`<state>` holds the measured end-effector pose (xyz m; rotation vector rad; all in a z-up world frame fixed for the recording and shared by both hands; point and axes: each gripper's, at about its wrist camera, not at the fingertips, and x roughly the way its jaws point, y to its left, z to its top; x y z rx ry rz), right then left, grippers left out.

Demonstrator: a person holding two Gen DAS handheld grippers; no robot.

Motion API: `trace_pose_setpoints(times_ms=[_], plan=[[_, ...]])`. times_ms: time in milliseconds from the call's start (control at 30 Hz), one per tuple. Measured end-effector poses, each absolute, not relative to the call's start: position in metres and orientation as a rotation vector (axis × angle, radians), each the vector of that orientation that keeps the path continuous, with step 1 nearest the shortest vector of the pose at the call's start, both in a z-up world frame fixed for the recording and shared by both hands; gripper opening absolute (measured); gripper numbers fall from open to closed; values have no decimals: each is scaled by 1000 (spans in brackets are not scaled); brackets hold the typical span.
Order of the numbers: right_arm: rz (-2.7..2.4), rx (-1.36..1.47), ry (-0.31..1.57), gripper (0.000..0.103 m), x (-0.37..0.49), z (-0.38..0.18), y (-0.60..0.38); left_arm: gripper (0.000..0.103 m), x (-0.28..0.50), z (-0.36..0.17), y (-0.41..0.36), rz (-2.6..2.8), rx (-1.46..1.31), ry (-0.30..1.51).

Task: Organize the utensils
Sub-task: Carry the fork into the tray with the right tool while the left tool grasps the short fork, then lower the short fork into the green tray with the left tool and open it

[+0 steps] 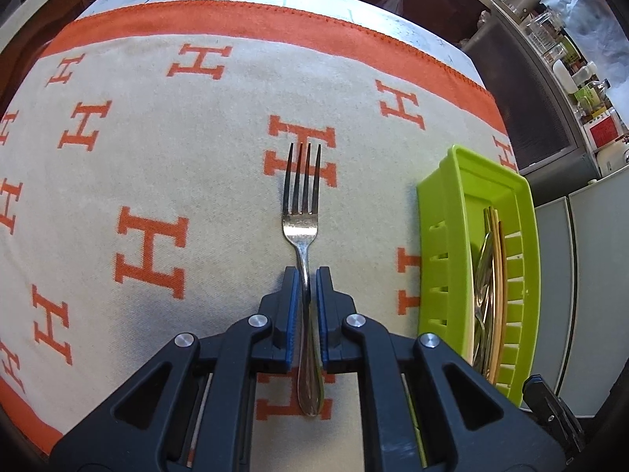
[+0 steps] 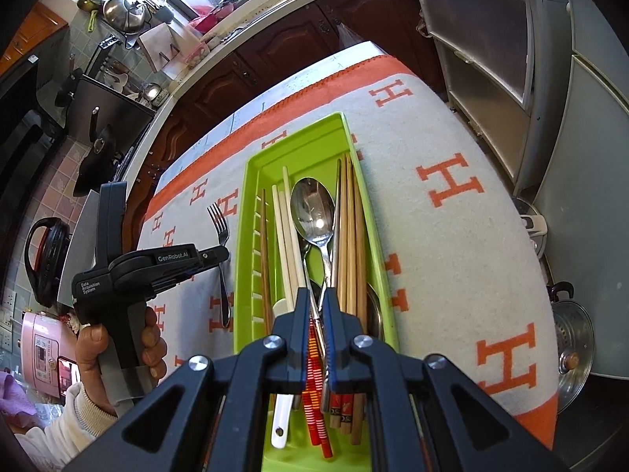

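A silver fork point(image 1: 302, 232) lies on the H-patterned cloth, tines pointing away. My left gripper point(image 1: 306, 275) has its jaws close on either side of the fork's handle; it also shows in the right wrist view point(image 2: 214, 255) by the fork point(image 2: 221, 244). A green utensil tray point(image 2: 251, 212) holds several chopsticks point(image 2: 348, 236), a white spoon point(image 2: 281, 413) and a silver spoon point(image 2: 314, 212). My right gripper point(image 2: 317, 299) is over the tray, shut on the silver spoon's handle. The tray point(image 1: 436, 244) lies right of the fork in the left wrist view.
The beige and orange cloth point(image 1: 157, 149) covers the table. Kitchen counters with pots point(image 2: 122, 4) and dark cabinets point(image 2: 275, 47) stand beyond the table. A steel pot point(image 2: 574, 346) sits low at the right of the table.
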<state>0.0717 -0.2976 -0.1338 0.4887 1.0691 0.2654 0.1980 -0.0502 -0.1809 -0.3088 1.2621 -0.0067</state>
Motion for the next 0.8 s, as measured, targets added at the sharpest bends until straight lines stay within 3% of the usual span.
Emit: trace_pose_setpoints(times_ms=[433,533,800], plan=[[257,514,1086,6,66,-144,-302,11,192,-179,-69,47,-210,1205],[258,514,1087,6,66,-145,-301,3,188,-180,-72,71,-174,1166],[263,510,1079,6,63,-145,-298,2,181,-169,-55,29,-254,1112]])
